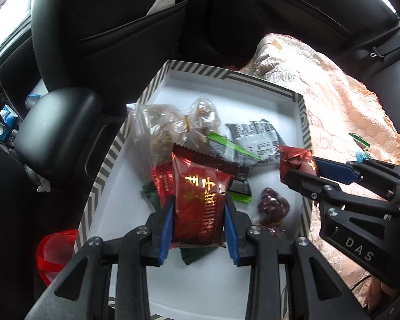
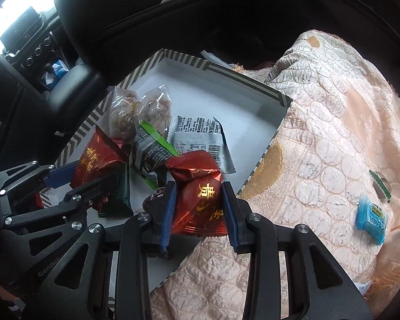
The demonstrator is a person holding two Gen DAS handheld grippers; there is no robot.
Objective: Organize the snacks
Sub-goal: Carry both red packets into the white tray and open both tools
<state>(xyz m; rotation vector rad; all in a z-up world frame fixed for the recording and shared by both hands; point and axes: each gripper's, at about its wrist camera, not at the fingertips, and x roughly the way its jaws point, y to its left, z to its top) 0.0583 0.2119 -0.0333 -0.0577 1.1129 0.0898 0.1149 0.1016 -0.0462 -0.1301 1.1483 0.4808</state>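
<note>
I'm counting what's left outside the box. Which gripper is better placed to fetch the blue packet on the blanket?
Probably the right gripper: the blue packet lies on its side, but it must first drop its red packet into the striped box.

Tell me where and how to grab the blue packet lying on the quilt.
Grip the blue packet across its narrow middle, coming from above. It lies flat and alone on the quilt, its long sides free and its crimped ends thin. Both tools hold red packets, so one must be emptied first.

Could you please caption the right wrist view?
Right gripper clamps a red foil snack packet beside the striped cardboard tray.
</note>
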